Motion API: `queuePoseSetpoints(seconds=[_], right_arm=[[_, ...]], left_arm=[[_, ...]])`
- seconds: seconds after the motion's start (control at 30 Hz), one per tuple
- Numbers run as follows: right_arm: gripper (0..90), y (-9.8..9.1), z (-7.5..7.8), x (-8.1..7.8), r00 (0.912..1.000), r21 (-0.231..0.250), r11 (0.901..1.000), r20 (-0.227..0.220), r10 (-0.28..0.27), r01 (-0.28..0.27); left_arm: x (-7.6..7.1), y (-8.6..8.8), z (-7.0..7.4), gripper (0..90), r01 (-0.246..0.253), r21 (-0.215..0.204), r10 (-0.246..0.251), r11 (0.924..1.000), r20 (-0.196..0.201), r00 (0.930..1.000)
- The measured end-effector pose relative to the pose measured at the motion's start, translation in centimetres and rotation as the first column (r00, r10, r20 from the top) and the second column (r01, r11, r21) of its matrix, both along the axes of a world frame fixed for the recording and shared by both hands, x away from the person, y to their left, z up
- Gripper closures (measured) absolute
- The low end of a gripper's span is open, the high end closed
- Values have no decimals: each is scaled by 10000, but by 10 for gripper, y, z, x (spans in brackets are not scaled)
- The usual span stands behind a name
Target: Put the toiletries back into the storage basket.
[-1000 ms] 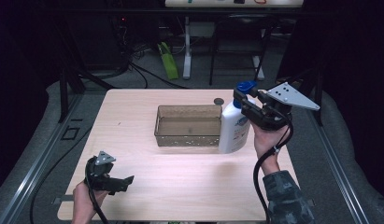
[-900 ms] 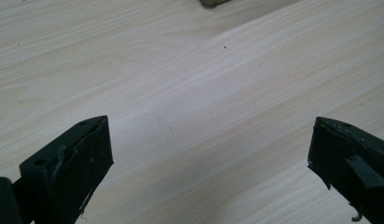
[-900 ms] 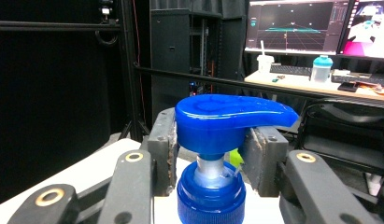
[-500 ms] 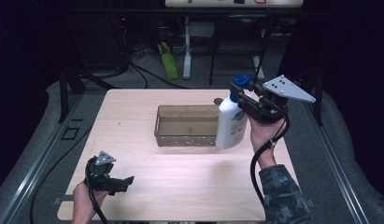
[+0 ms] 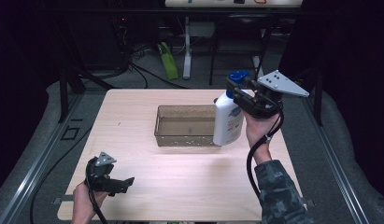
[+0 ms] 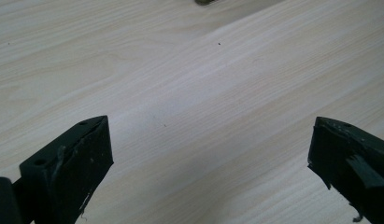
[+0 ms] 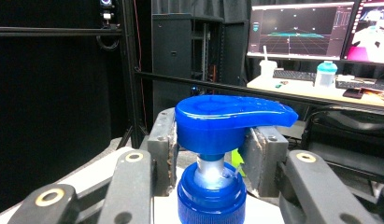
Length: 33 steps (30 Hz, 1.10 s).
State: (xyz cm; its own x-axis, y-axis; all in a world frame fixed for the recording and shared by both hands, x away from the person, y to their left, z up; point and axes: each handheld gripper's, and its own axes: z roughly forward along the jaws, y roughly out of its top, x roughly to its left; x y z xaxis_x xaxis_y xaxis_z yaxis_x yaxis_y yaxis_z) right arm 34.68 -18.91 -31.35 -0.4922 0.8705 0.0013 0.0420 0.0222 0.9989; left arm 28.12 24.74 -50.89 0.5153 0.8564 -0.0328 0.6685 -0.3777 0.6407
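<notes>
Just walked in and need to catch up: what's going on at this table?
A person works with a gripper in each hand. The right gripper is shut on the blue pump top of a white pump bottle, holding it upright at the right end of a shallow brown tray in the middle of the wooden table. The left gripper sits near the table's front left, fingers open, holding nothing.

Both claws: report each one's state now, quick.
Left claw: open, empty, over the light wooden table.
Right claw: shut on the white plastic pump bottle with blue cap.
</notes>
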Motion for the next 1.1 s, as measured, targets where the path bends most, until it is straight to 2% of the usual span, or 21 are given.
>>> queuePoseSetpoints(seconds=[0.37, 1.1], right_arm=[[588, 6, 1, 9, 9999, 40, 10000, -82, -66, 66], [588, 25, -2, 26, 9996, 88, 9997, -214, -210, 211]], left_arm=[[-2, 1, 0, 0, 81, 77, -81, 9999, -33, 10000], [-6, 4, 0, 0, -61, 68, 61, 10000, -69, 10000]])
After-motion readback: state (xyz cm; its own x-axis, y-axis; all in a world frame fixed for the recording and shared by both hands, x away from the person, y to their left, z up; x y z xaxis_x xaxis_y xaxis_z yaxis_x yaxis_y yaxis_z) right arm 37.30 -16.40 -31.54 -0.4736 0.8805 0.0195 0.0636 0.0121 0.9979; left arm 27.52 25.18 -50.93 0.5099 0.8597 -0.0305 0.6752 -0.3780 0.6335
